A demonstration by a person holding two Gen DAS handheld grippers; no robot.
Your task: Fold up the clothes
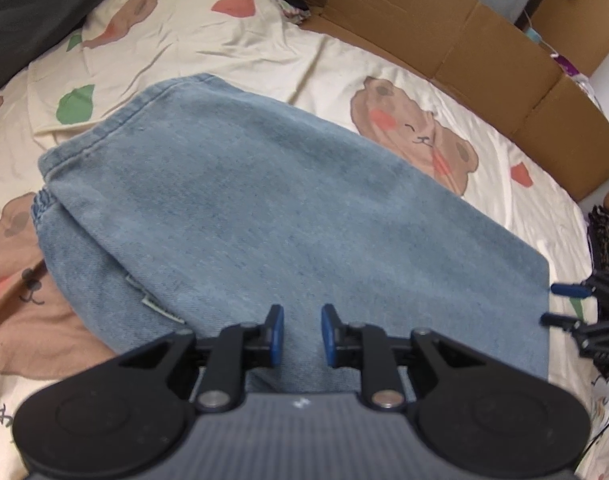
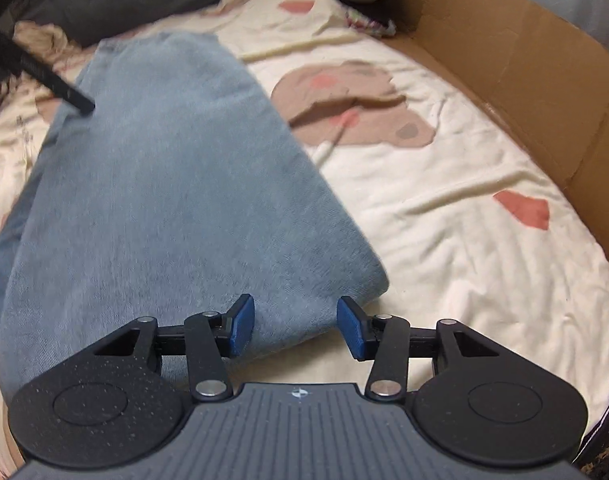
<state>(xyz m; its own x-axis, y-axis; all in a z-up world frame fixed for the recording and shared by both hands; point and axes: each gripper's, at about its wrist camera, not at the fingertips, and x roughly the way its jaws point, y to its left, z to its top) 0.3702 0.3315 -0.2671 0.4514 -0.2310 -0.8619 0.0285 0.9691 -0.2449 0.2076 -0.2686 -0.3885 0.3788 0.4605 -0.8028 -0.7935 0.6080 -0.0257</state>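
jeans on bedsheet | cardboard box behind, right

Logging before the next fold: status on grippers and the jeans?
Left gripper open, right gripper open, both empty. Denim garment folded, flat on the bedsheet. Nothing on it.

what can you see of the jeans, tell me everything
The jeans are light blue washed denim, folded into a long flat stack on the cartoon bear sheet. A stitched hem runs along the far end, a gathered elastic waistband peeks out at the left from the lower layer, and a small pale label shows near it. The near right corner is a rounded fold. Both grippers, left and right, are open just above the near edge, gripping nothing.
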